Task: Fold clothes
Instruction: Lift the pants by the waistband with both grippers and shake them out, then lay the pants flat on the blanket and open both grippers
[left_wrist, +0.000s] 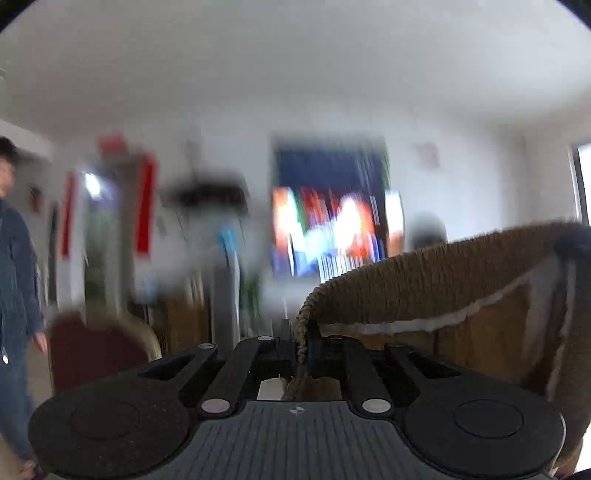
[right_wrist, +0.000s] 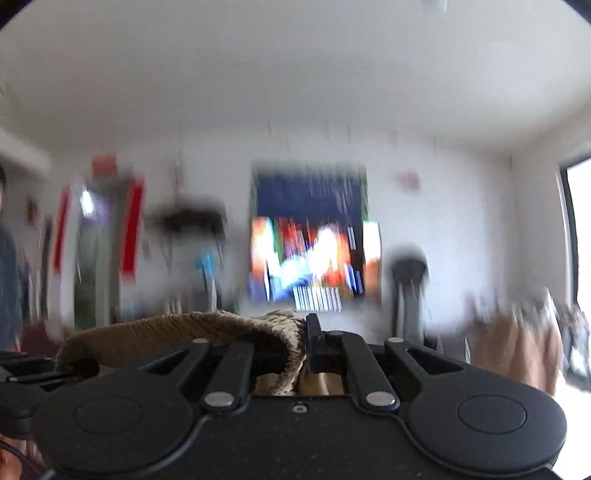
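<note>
The left gripper (left_wrist: 300, 341) is pinched on the ribbed edge of a brown knitted garment (left_wrist: 443, 280), which is lifted and stretched rightward. The right gripper (right_wrist: 303, 341) clamps that garment's other ribbed edge (right_wrist: 207, 332), the cloth running leftward; the room behind is blurred.

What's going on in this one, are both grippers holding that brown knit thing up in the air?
Yes. The left gripper and the right gripper are each shut on the ribbed edge of a brown knit garment, holding it up so the edge spans between them. Both cameras face a blurred room, with a colourful poster on the far wall and a bystander at the left. No fold is visible yet.
</note>
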